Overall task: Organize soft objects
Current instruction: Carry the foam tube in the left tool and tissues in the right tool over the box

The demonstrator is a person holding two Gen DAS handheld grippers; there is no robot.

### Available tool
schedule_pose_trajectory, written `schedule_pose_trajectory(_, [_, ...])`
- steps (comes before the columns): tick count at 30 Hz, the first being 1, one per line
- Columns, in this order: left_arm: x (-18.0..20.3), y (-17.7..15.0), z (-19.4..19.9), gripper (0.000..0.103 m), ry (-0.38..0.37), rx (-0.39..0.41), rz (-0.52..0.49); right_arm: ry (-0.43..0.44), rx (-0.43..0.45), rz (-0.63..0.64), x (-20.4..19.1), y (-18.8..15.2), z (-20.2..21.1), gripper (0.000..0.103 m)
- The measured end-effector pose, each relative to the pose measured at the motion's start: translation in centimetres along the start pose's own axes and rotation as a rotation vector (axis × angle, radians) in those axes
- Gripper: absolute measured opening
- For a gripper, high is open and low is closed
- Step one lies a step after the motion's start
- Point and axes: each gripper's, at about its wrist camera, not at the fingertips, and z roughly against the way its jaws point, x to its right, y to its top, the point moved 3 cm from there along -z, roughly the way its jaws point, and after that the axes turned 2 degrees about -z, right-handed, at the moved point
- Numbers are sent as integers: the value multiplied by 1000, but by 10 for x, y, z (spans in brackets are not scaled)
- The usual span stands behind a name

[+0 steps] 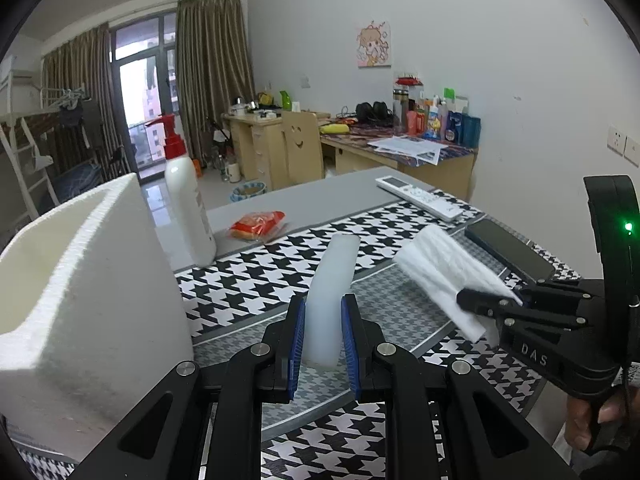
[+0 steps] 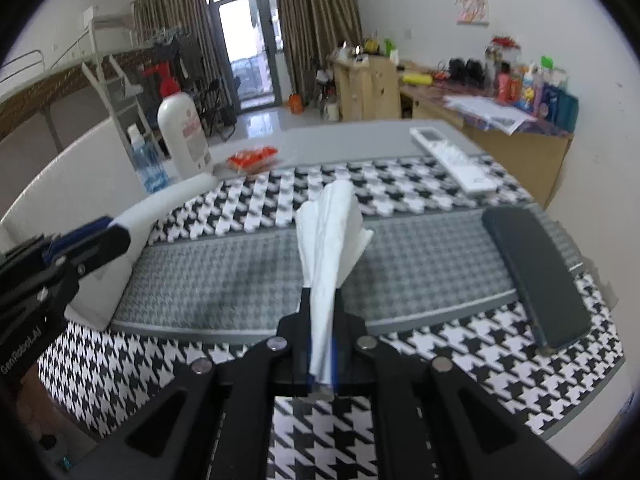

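My left gripper point(image 1: 323, 305) is shut on a white foam bar point(image 1: 334, 288) and holds it above the houndstooth mat point(image 1: 256, 280). The bar also shows in the right wrist view point(image 2: 168, 204), with the left gripper point(image 2: 108, 236) on its near end. My right gripper point(image 2: 322, 300) is shut on a folded white tissue point(image 2: 332, 224) that fans out above the mat. In the left wrist view the tissue point(image 1: 444, 272) sticks out from the right gripper point(image 1: 484, 300). A white foam box point(image 1: 88, 280) stands at the left, open at the top.
A white pump bottle point(image 1: 188, 208) with a red top and a red snack packet point(image 1: 258, 224) sit behind the mat. A white remote point(image 1: 420, 196) and a dark phone point(image 2: 536, 272) lie at the right. A water bottle point(image 2: 148, 164) stands behind the box.
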Motion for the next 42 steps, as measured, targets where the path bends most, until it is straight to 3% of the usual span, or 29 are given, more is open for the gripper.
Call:
schedule_pose_trajectory(14, [-7, 18, 27, 20, 15, 63, -1, 32, 76, -10, -10, 21, 23, 8])
schedule_pose_trajectory(42, [-21, 45, 72, 20, 118, 187, 12, 83, 210, 31, -36, 47, 62, 9])
